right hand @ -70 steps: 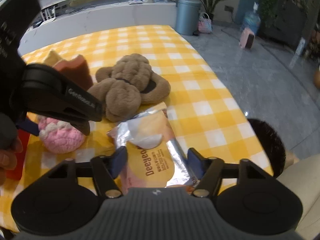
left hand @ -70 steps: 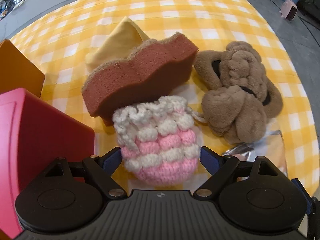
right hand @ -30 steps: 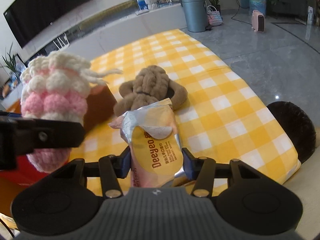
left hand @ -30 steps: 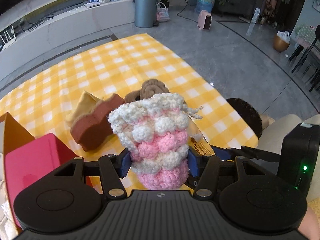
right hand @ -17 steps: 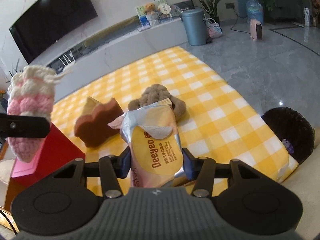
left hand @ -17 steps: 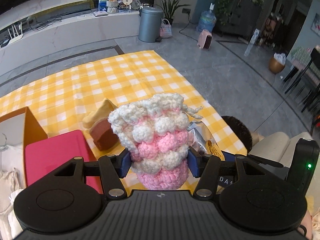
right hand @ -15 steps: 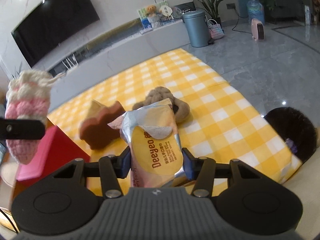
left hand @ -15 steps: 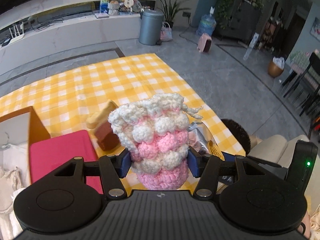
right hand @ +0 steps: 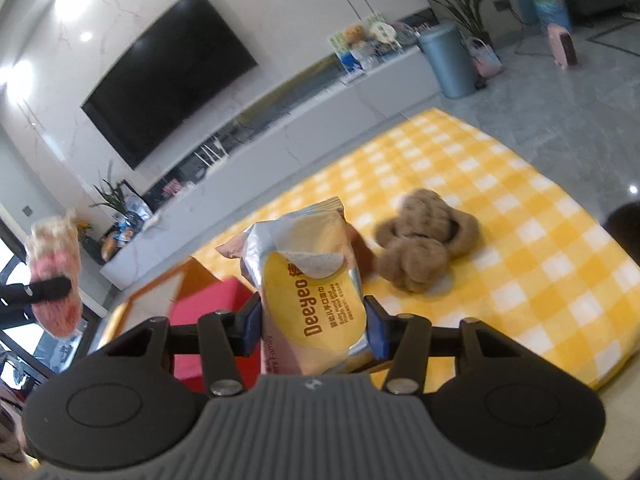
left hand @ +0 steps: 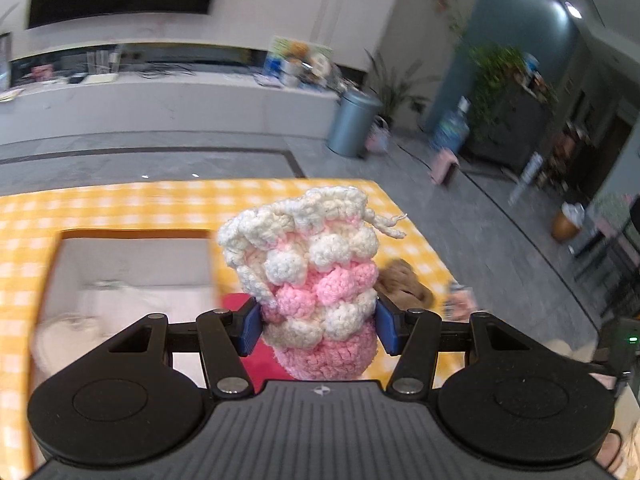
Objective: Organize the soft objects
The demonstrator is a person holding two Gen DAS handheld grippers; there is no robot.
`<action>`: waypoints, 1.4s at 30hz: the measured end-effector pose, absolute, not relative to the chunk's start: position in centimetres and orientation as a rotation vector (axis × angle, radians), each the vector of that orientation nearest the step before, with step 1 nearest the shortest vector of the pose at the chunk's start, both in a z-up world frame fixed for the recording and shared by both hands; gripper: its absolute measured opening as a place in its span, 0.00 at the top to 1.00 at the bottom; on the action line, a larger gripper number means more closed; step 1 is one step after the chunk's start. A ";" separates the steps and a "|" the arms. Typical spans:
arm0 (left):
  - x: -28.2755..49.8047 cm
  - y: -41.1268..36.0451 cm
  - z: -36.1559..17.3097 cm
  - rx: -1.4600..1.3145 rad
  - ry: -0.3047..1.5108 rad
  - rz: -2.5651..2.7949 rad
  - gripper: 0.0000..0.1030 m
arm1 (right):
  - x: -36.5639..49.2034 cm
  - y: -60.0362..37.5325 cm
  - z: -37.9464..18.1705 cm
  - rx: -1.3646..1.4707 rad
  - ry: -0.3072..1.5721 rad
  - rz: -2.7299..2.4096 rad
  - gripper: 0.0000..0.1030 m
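Left gripper [left hand: 318,330] clenched on upright crochet pouch [left hand: 310,280], open box [left hand: 132,276] lying at ten o'clock; right gripper [right hand: 314,330] clamps wipes pack [right hand: 310,296].

A pink-and-white crocheted pouch [left hand: 316,280] stands upright, lifted clear of the counter, its bobbled bands alternating in colour and a loose drawstring end trailing toward 2 o'clock from its gathered white mouth. A yellow and silver wipes packet [right hand: 308,280], printed "Deeyeo", is also raised off the surface, its crumpled top pointing to 12 o'clock with a label flap peeled back. A brown plush toy [right hand: 424,248] lies on the checked cloth, at 2 o'clock from the packet.
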State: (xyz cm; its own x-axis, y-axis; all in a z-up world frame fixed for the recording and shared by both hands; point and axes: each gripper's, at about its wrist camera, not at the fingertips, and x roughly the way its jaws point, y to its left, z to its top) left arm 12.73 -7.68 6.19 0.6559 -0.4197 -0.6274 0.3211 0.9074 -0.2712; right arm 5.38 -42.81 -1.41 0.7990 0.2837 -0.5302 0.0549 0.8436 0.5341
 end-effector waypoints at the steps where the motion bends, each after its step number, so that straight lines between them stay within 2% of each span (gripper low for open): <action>1: 12.5 -6.5 6.2 -0.154 0.734 -0.403 0.38 | 5.3 -42.2 -0.8 0.558 0.628 0.144 0.50; 11: 13.0 3.0 3.3 -0.344 0.725 -0.207 0.37 | 6.4 -31.5 5.7 0.408 0.523 0.266 0.50; 17: 12.3 6.3 2.1 -0.345 0.696 -0.148 0.37 | 9.3 -23.7 6.8 0.295 0.533 0.302 0.50; 24: 11.5 9.2 1.9 -0.370 0.641 -0.139 0.37 | 14.3 -16.4 3.5 0.163 0.667 0.284 0.50; 34: 12.1 11.3 0.6 -0.386 0.659 -0.115 0.37 | 21.4 -8.2 -3.3 -0.135 0.777 0.207 0.51; 42: 12.4 11.9 0.2 -0.405 0.688 -0.109 0.37 | 23.2 -4.3 -7.2 -0.389 0.843 0.189 0.52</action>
